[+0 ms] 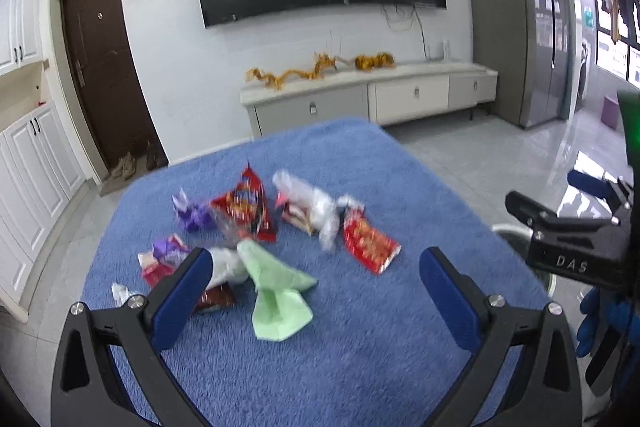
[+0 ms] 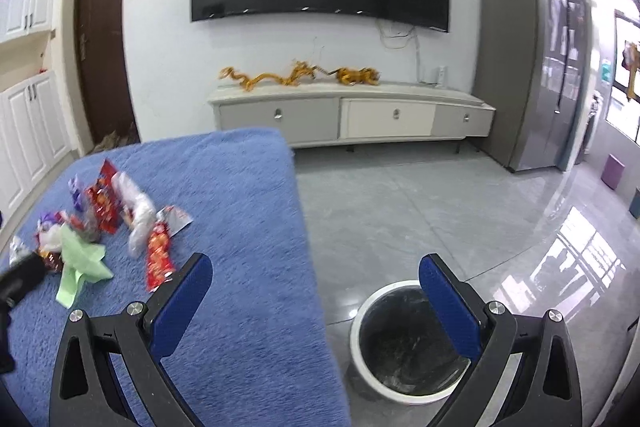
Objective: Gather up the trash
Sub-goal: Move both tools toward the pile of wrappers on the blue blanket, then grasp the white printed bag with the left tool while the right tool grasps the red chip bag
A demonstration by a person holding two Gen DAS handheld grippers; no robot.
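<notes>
Our left gripper (image 1: 316, 291) hangs over the near half of the blue-covered table (image 1: 360, 355), its two blue pads spread wide with nothing between them. From the left wrist view we see the trash scattered ahead: a crumpled green paper (image 1: 278, 291) nearest, lying between the fingers' lines, a red snack wrapper (image 1: 370, 241) to its right, a clear plastic bag (image 1: 316, 205) and another red snack bag (image 1: 246, 205) behind, and purple scraps (image 1: 192, 215) to the left. At the far right edge we make out the other gripper's black body.

From the right wrist view, our right gripper (image 2: 316, 291) is likewise spread wide and empty, straddling the table's right edge. Beneath its right finger stands a white-rimmed bin (image 2: 362, 311) on the grey floor (image 2: 440, 211), just beside the table. We see the trash pile well to the left on the blue cover, green paper and red wrappers included.
</notes>
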